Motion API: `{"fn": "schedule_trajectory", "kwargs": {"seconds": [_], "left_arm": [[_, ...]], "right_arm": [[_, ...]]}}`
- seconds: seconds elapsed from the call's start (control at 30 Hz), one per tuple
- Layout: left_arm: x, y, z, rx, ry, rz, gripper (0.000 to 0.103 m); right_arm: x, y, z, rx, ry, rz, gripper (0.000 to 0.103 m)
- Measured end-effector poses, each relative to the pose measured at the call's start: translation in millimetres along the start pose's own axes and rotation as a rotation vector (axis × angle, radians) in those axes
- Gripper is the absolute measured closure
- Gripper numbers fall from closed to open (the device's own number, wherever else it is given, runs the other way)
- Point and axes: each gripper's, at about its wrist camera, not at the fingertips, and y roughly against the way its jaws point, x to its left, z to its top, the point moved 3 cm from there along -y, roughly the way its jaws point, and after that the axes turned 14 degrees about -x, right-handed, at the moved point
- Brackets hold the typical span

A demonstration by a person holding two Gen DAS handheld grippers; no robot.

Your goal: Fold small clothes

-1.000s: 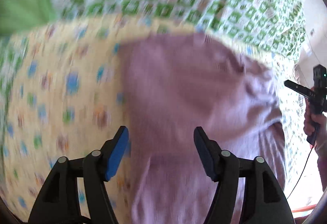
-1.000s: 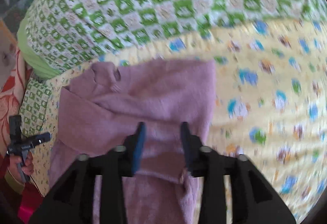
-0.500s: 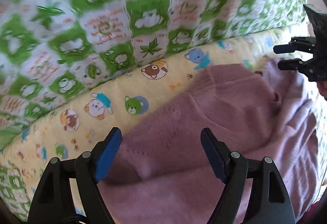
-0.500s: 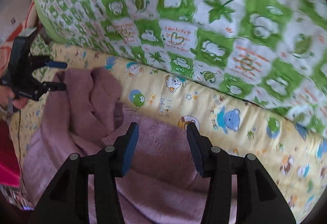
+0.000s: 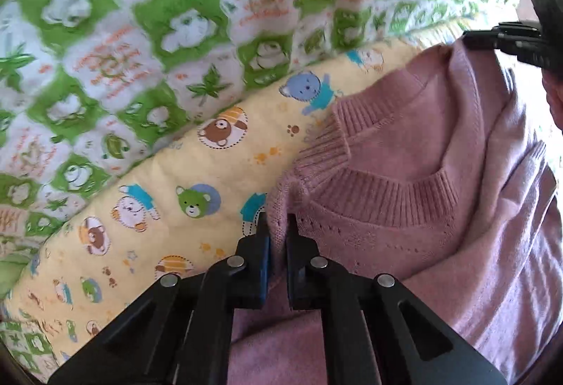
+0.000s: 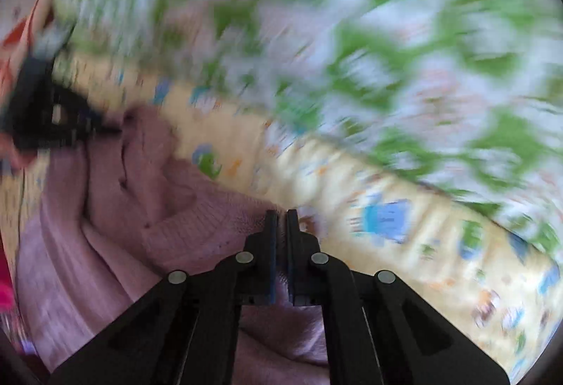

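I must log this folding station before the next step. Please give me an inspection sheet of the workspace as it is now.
Surface: yellow bear-print sheet, bare beside the garment.
Job's things: pink knit sweater, ribbed collar up, lying rumpled.
Clutter: green checked quilt along the far edge.
Grippers: left gripper shut on a sweater shoulder; right gripper shut on the sweater's edge.
Cables: thin dark cable at the left rim of the right wrist view.
Surroundings: red patterned fabric, blurred.
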Motion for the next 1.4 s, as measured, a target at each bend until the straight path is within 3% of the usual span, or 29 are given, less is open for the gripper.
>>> {"fn": "schedule_trajectory", "kwargs": {"seconds": [0.1, 0.27, 0.37, 0.43, 0.53, 0.6, 0.8, 0.97, 1.17, 1.4], "left_arm": [[13.1, -10.0, -0.9, 0.001, 0.065, 0.036, 0.098], [24.7, -18.2, -4.6, -0.011, 0.154, 0.087, 0.097], [36.1, -15.7, -8.8, 0.006, 0.227, 0.089, 0.09], [44.6, -3.0, -8.8, -0.01, 0.26, 0.1, 0.082], [65.2, 31.0, -20.0, -0.059, 0.312, 0.135, 0.066], [72.3, 48.4, -29.9, -0.076, 0.362, 0.157, 0.064], [63.2, 114.1, -96.8, -0.113, 0.502, 0.161, 0.06], [24.1, 161.6, -162.1, -0.106, 0.546, 0.15, 0.057], [-38.3, 202.7, -232.4, -0.045, 0.609, 0.131, 0.057], [-63.9, 233.4, -287.5, -0.032, 0.644, 0.145, 0.054]], "right_arm": [[-30.1, 11.8, -2.6, -0.052, -0.13, -0.087, 0.102], [-20.2, -19.4, -28.7, 0.038, -0.061, -0.171, 0.102], [-21.9, -19.8, -30.2, 0.03, -0.097, -0.208, 0.101], [-23.8, -13.7, -27.9, 0.025, -0.146, -0.184, 0.101], [-16.8, 13.0, -17.6, -0.036, -0.125, -0.202, 0.098], [-8.1, 36.2, -15.4, -0.072, -0.142, -0.191, 0.098], [21.7, 106.1, -41.1, -0.11, -0.268, -0.081, 0.095], [55.4, 150.3, -94.6, -0.07, -0.299, 0.002, 0.064], [101.4, 181.4, -140.1, -0.007, -0.324, 0.015, 0.063], [119.8, 215.4, -177.8, 0.0, -0.388, -0.021, 0.057]]}}
